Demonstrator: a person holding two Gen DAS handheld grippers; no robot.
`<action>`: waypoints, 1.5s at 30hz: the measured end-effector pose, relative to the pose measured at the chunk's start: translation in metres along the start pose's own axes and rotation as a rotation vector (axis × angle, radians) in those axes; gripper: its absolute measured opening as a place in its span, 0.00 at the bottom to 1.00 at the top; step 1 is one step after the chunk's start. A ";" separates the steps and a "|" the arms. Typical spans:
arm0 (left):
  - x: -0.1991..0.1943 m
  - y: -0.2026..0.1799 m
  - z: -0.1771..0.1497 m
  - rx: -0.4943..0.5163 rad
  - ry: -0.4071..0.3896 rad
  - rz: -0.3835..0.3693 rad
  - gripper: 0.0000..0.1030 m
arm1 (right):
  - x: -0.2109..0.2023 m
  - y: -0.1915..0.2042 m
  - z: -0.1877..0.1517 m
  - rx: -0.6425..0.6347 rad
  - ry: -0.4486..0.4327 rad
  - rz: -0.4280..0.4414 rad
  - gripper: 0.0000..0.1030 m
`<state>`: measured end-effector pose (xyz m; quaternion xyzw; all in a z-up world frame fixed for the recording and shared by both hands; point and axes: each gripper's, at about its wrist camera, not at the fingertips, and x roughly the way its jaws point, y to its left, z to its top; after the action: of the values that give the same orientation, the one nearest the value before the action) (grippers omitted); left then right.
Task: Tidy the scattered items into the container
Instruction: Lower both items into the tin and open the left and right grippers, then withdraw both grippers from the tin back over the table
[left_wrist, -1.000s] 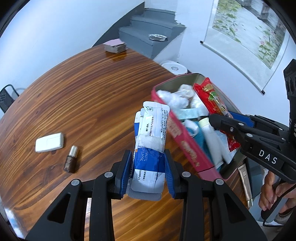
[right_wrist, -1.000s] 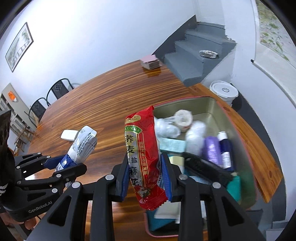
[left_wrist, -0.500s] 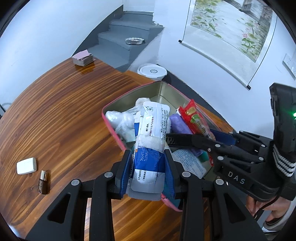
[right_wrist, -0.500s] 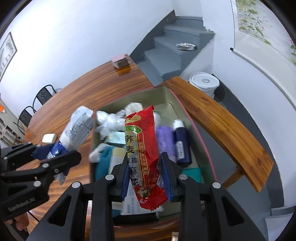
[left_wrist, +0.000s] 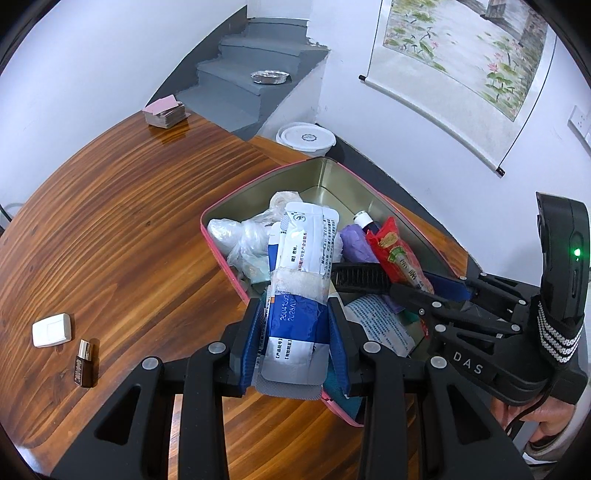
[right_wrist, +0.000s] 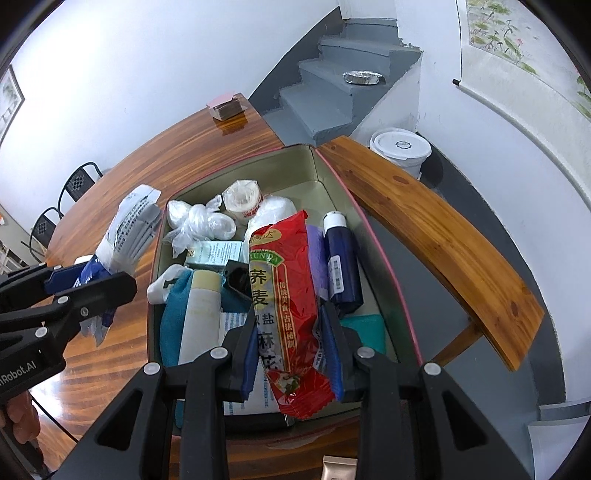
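Note:
A pink-rimmed metal tin (left_wrist: 325, 173) (right_wrist: 384, 254) sits on the wooden table, holding several items: wrapped white bundles, a tape roll, a dark blue bottle (right_wrist: 340, 258), a cream tube and teal cloth. My left gripper (left_wrist: 295, 332) is shut on a bundle of blue-and-white sachets (left_wrist: 301, 280) bound with white tape, held over the tin's near left rim. My right gripper (right_wrist: 291, 354) is shut on a red snack packet (right_wrist: 282, 291), hanging over the tin's middle. In the right wrist view the sachet bundle (right_wrist: 125, 229) shows at the tin's left edge.
A white soap-like block (left_wrist: 51, 329) and a small brown vial (left_wrist: 84, 363) lie on the table at the left. A stack of cards (left_wrist: 164, 112) rests at the far edge. A wooden bench (right_wrist: 436, 229) and a white lidded bucket (right_wrist: 400, 146) stand beyond the tin.
Both grippers have travelled from beside the tin to over it, each still holding its item. In the last half second they hardly shifted.

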<state>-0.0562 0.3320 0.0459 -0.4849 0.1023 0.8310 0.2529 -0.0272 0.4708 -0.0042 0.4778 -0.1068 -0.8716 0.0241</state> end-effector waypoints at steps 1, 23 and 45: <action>0.001 0.000 0.000 0.001 0.001 0.000 0.36 | 0.001 -0.001 -0.001 -0.001 0.003 0.001 0.33; 0.025 -0.018 0.021 -0.015 0.030 -0.045 0.36 | -0.003 -0.008 -0.004 0.002 -0.004 0.010 0.33; -0.002 0.057 -0.010 -0.184 0.022 0.057 0.55 | -0.005 0.014 0.004 0.012 -0.039 0.022 0.44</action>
<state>-0.0769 0.2790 0.0379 -0.5119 0.0419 0.8384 0.1826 -0.0287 0.4586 0.0044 0.4598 -0.1178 -0.8797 0.0290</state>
